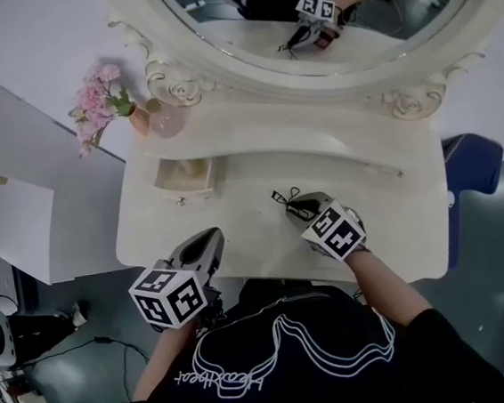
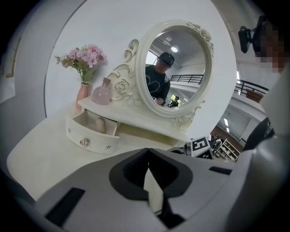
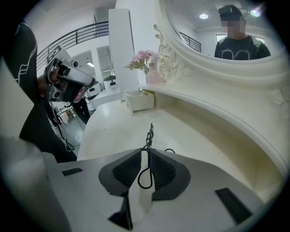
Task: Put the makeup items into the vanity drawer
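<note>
Right gripper (image 3: 146,153) pinching eyelash curler (image 3: 149,138), left gripper (image 2: 148,153) closed — drawer (image 2: 90,139) open

The only writing was a line of white script (image 1: 225,383) on the black shirt (image 1: 341,366), at six o'clock in the head view. It seemed to read "Heartbeat", but the letters were too small and slanted to be sure. The left cube (image 1: 168,296) at seven o'clock and the right cube (image 1: 334,229) near the centre bore black-and-white square code markers, with no letters or numbers. Nothing on the bench (image 1: 237,233) carried print.
</note>
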A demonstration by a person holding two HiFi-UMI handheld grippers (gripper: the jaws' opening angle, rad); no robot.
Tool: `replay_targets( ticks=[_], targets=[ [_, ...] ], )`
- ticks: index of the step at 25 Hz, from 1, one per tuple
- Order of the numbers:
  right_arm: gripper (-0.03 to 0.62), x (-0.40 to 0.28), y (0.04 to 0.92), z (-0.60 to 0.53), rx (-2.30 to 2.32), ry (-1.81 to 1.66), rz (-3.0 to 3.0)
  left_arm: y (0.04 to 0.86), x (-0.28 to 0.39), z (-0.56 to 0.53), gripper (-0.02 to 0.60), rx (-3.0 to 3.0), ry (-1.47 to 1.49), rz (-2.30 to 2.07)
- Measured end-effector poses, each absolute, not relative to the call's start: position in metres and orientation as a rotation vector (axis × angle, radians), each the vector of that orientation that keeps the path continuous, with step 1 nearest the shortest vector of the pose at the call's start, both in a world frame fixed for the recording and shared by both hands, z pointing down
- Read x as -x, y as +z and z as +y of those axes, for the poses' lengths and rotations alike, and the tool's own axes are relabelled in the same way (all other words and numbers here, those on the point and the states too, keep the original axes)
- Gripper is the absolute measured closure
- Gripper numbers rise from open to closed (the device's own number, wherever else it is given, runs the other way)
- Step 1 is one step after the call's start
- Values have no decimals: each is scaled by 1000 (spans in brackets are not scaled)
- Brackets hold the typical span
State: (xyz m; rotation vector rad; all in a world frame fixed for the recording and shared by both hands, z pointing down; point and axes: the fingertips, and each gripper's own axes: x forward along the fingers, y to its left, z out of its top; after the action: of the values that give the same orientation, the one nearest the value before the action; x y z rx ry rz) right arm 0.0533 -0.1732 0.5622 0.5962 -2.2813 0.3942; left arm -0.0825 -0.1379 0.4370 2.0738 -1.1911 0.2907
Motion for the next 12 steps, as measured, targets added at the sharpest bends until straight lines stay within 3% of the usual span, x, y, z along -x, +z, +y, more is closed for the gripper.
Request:
replay_targets(
  ticks=[12],
  targets=[
    [533, -11, 502, -177, -549, 370, -2403, 426, 108, -144, 576, -2086, 245, -1205]
  ],
)
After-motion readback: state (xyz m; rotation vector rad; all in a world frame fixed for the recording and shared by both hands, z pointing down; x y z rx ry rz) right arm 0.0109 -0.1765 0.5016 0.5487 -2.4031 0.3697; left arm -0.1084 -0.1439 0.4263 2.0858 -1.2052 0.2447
